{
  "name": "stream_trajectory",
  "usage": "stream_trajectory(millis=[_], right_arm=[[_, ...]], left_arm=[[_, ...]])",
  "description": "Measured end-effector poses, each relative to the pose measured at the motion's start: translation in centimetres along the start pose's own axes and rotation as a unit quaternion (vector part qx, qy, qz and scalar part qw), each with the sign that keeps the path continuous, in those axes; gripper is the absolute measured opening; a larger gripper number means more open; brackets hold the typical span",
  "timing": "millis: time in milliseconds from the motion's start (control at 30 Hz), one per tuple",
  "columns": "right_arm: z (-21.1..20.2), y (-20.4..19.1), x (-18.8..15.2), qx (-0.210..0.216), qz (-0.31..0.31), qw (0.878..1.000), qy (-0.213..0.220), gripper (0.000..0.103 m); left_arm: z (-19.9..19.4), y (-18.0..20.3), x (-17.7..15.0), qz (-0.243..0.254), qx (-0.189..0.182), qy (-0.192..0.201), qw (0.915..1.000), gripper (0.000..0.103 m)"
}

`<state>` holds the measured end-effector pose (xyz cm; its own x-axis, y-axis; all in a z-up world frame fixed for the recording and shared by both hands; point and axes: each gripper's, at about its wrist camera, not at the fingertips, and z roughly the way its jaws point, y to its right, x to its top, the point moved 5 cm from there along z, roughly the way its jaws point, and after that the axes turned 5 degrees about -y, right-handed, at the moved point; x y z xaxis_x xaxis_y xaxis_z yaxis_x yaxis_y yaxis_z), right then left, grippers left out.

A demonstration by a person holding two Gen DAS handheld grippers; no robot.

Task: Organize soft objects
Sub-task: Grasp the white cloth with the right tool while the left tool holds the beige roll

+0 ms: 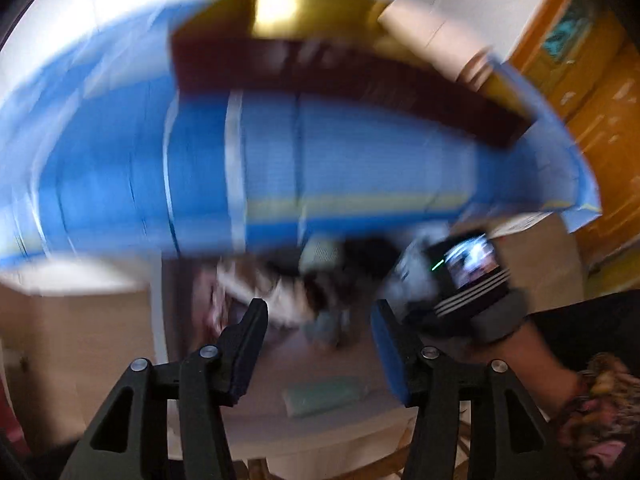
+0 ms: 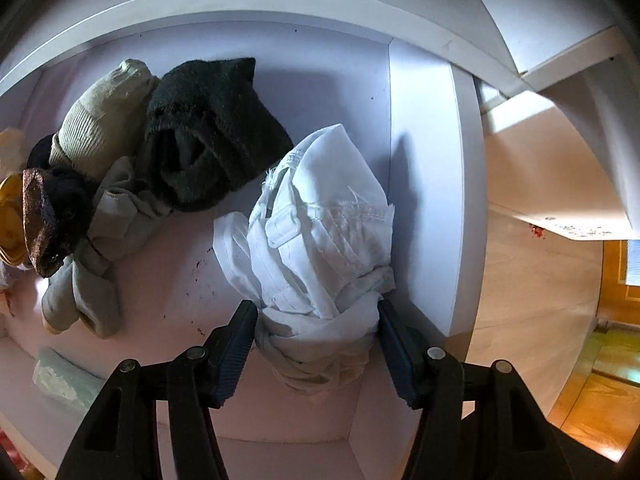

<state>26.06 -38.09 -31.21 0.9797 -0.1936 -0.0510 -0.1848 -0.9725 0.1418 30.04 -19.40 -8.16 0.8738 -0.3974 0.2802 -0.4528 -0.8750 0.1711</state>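
Holding crumpled white cotton garment point(image 2: 320, 240) in right gripper point(image 2: 316, 344), long axis running away from me, hard against white drawer wall point(image 2: 424, 184); left gripper point(image 1: 318, 344) agape, empty, farther off.

Mostly white shelving here, a white compartment point(image 2: 320, 92) with a side wall point(image 2: 424, 184) and a speckled floor, orange-brown wooden flooring point(image 2: 592, 420) off to the right, plus a blurry blue mattress-like thing point(image 1: 320, 168) by wooden doors point(image 1: 592, 92).
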Motion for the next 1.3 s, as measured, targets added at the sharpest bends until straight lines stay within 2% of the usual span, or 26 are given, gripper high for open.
stream_trajectory(millis=[100,200,300,367,500,633,700,767,800,900,933,1000,1100,1300], right_arm=[[0.3,0.1,0.3,0.002,0.001,1.0,0.001,0.061],[0.3,0.3,0.7,0.007,0.008,1.0,0.0,0.061],[0.0,0.4,0.6,0.009,0.011,1.0,-0.001,0.061],[0.1,0.3,0.5,0.011,0.011,1.0,-0.002,0.061],[-0.1,0.4,0.3,0.017,0.014,1.0,-0.002,0.061],[0.1,0.6,0.3,0.024,0.022,0.999,-0.006,0.061],[0.6,0.9,0.2,0.028,0.026,0.999,-0.008,0.061],[0.4,1.0,0.2,0.029,0.027,0.999,-0.009,0.061],[0.5,1.1,0.2,0.029,0.026,0.999,-0.008,0.061],[0.6,1.1,0.2,0.027,0.023,0.999,-0.008,0.061],[0.6,1.1,0.2,0.028,0.023,0.999,-0.008,0.061],[0.6,1.2,0.2,0.028,0.023,0.999,-0.008,0.061],[0.7,1.1,0.2,0.027,0.022,0.999,-0.007,0.061],[1.0,0.6,0.4,0.025,0.024,0.999,-0.01,0.061]], left_arm=[[4.6,-2.0,-2.0,-0.076,0.01,-0.046,0.996,0.056],[8.7,-3.4,-3.5,-0.181,-0.014,-0.079,0.9803,0.056],[11.7,-3.9,-3.5,-0.252,-0.045,-0.078,0.9634,0.057],[12.8,-4.5,-2.8,-0.283,-0.042,-0.061,0.9561,0.063],[14.1,-5.4,-0.8,-0.305,-0.034,-0.034,0.9511,0.079],[16.4,-6.6,-0.1,-0.343,-0.033,-0.053,0.9372,0.08],[17.0,-6.9,0.4,-0.351,-0.038,-0.054,0.934,0.08],[17.1,-6.8,1.3,-0.338,-0.036,-0.053,0.939,0.08],[17.1,-6.6,1.6,-0.328,-0.034,-0.054,0.9426,0.076],[17.1,-6.1,2.0,-0.291,-0.016,-0.059,0.9549,0.058],[17.1,-6.1,1.9,-0.279,-0.008,-0.061,0.9582,0.049],[16.8,-5.9,1.6,-0.262,-0.004,-0.062,0.9632,0.04],[16.3,-5.9,0.9,-0.253,-0.015,-0.064,0.9652,0.036],[14.3,-5.8,-0.6,-0.216,-0.018,-0.069,0.9738,0.035]])
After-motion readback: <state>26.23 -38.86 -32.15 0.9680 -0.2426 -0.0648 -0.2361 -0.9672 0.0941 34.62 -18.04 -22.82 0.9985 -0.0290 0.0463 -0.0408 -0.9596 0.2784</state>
